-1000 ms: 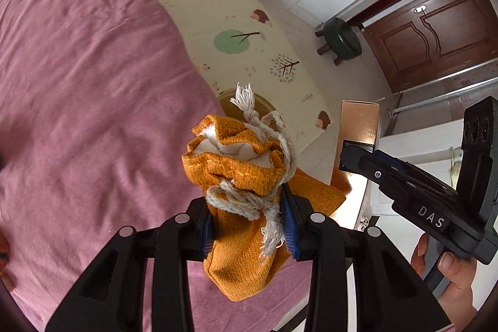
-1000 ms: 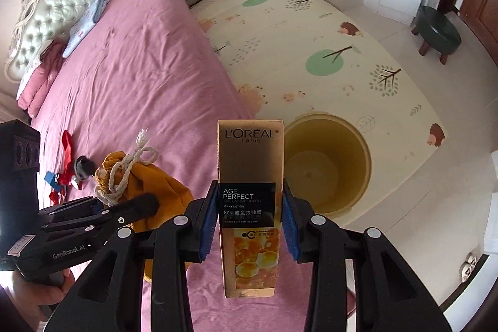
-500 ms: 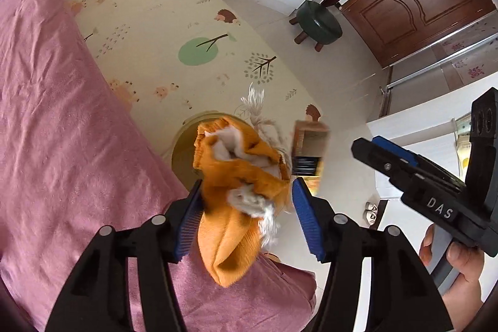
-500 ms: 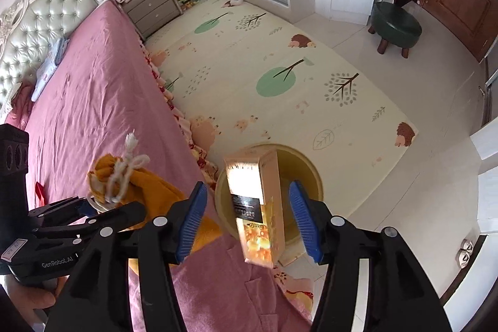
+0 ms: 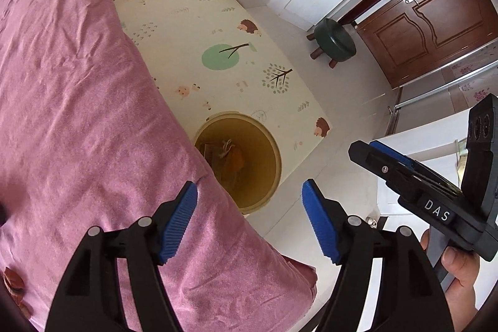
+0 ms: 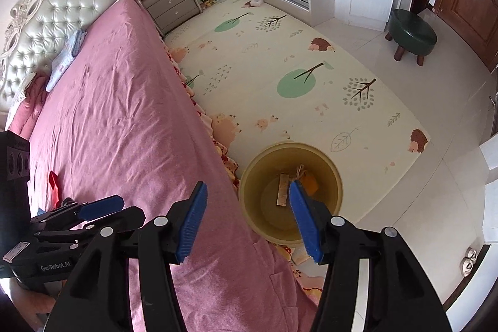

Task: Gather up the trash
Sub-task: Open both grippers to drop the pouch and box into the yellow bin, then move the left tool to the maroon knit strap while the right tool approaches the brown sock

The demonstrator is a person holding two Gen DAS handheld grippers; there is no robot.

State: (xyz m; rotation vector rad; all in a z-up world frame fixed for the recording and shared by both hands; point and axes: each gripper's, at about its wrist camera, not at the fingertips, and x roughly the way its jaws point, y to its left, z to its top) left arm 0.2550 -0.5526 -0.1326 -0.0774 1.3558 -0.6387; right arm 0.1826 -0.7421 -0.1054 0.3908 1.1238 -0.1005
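Observation:
A yellow bin [image 5: 267, 142] stands on the floor against the bed's edge; it also shows in the right wrist view [image 6: 258, 164]. Inside it lie an orange drawstring pouch [image 5: 235, 159], also seen in the right wrist view [image 6: 309, 181], and a L'Oreal carton [image 6: 282, 190]. My left gripper [image 5: 250, 217] is open and empty above the bed edge, near the bin. My right gripper [image 6: 247, 213] is open and empty above the bin's near side.
The pink bed [image 6: 109, 101] fills the left, with red items [image 6: 54, 184] on it. A patterned play mat [image 6: 280, 58] covers the floor. A green stool [image 6: 411, 35] stands near the brown door [image 5: 429, 17]. A nightstand [image 6: 172, 5] is by the headboard.
Both grippers opened. The orange pouch and the carton dropped from them into the bin. Both grippers now hang wide open and empty.

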